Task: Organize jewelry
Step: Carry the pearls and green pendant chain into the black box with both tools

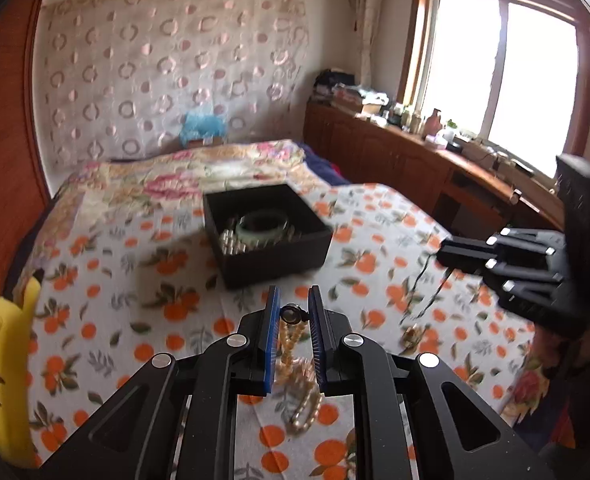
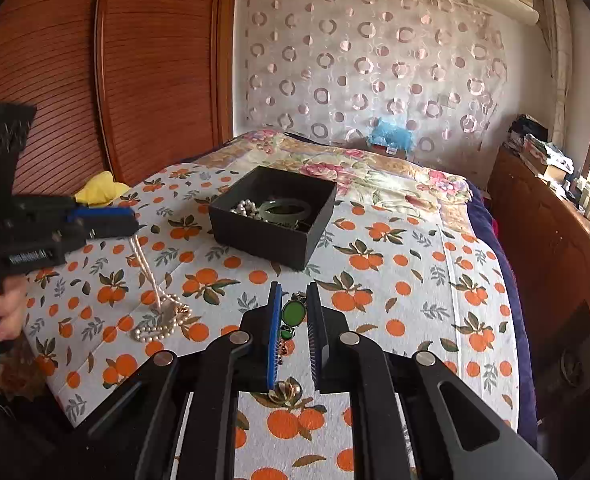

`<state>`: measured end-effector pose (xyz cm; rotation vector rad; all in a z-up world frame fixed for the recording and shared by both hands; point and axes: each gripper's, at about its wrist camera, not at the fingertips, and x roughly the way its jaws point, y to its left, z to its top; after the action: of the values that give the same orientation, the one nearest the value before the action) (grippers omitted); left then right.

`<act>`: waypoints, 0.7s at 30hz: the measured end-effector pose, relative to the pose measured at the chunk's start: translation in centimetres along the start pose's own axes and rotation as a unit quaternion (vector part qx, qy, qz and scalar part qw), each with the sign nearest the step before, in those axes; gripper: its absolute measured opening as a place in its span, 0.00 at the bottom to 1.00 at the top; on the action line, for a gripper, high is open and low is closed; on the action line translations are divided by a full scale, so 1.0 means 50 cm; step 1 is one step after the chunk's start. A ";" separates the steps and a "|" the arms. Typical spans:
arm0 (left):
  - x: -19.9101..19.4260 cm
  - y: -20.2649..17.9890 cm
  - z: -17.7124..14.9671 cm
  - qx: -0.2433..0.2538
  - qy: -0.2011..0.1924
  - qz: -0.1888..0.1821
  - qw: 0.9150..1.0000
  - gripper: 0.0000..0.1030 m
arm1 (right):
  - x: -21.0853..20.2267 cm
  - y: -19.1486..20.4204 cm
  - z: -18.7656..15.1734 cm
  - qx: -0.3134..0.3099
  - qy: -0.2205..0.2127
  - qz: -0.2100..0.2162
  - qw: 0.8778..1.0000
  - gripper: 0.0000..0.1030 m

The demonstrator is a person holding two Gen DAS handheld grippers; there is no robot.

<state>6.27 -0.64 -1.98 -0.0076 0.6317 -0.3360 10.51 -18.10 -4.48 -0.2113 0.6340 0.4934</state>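
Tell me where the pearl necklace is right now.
In the right wrist view the pearl necklace is at the left: one end hangs from the left gripper, the rest is heaped on the orange-print bedspread, nearer than the black box.

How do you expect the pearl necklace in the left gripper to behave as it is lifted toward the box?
The pearl necklace is probably floppy: it hangs straight from the left gripper, its end pooled on the bedspread. The round beads may slip or swing, so its tail could catch the box rim.

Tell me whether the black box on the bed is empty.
Not empty. The open black box holds a green bangle and a pearl strand, seen in both wrist views.
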 end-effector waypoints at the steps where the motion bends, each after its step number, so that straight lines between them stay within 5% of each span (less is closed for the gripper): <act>1: -0.005 -0.003 0.010 0.003 -0.005 0.001 1.000 0.13 | -0.001 0.002 0.002 -0.001 -0.001 0.000 1.000 0.13; 21: -0.070 -0.036 0.161 0.037 -0.073 0.017 0.996 0.13 | 0.002 0.014 0.062 -0.015 -0.017 0.007 1.000 0.13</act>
<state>7.73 -2.00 6.75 0.0493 0.4733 -0.3230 11.84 -16.42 -2.12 -0.2259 0.5954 0.5197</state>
